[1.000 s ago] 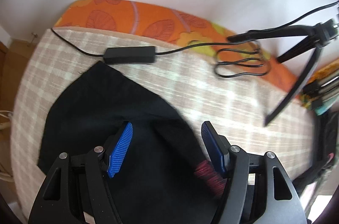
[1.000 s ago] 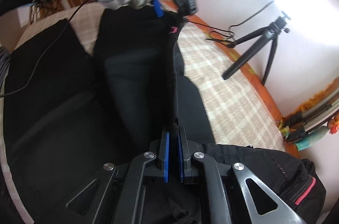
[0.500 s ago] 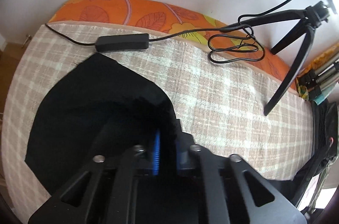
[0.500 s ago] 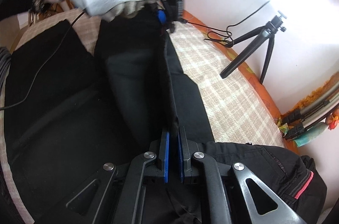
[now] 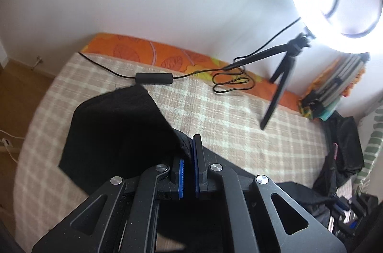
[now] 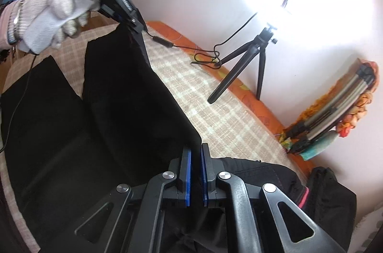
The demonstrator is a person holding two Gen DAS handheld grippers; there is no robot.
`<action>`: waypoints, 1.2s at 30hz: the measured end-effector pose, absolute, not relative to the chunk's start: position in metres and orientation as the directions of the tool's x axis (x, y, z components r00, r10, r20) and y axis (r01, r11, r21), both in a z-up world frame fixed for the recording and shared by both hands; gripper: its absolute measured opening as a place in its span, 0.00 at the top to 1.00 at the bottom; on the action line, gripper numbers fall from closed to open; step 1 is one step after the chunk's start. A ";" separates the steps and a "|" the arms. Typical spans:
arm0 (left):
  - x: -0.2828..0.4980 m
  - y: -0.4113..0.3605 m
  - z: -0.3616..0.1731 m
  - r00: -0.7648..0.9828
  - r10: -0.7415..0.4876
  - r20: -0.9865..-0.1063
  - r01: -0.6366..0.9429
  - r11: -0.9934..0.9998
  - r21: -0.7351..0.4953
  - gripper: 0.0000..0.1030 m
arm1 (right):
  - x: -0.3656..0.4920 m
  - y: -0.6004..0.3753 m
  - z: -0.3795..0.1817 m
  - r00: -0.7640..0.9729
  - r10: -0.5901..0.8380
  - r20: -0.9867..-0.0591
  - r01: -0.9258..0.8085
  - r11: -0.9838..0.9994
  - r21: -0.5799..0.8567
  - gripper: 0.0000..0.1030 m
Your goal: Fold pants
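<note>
Right wrist view shows us mid-fold: each hand-held gripper (image 6: 194,171) is clamped on the black pants (image 6: 115,114), lifted over the bed (image 6: 215,109) at frame center; next we lay them flat.

Ahead of your left gripper (image 5: 188,152) the pants (image 5: 115,133) lie on the bed (image 5: 239,123); beyond them the cable (image 5: 153,79), and to the right stands the tripod (image 5: 282,76).
</note>
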State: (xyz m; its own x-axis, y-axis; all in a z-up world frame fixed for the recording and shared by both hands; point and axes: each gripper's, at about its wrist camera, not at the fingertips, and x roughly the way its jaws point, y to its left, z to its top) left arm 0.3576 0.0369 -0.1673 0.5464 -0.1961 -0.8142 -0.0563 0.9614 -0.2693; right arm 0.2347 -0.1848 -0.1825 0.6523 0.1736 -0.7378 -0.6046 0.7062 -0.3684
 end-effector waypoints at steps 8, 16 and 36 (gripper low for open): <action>0.290 0.051 -0.130 0.609 -0.205 -0.766 -0.035 0.958 -0.285 0.95 | 0.186 -0.183 -0.165 0.675 0.162 -0.720 -0.600 0.688 -0.407 0.96; 0.210 0.061 -0.118 0.658 -0.230 -0.717 -0.026 0.945 -0.327 0.95 | 0.125 -0.178 -0.158 0.689 0.154 -0.708 -0.599 0.671 -0.437 0.96; 0.077 0.078 -0.226 0.625 -0.321 -0.712 -0.123 0.860 -0.496 0.91 | 0.025 -0.181 -0.248 0.539 0.127 -0.833 -0.702 0.613 -0.361 0.95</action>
State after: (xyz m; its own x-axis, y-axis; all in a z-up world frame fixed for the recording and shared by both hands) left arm 0.0765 0.0778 -0.2257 0.6249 -0.3213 -0.7115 -0.1228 0.8595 -0.4961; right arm 0.0253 -0.1811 -0.2482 0.5391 0.1266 -0.8327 -0.7023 0.6133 -0.3614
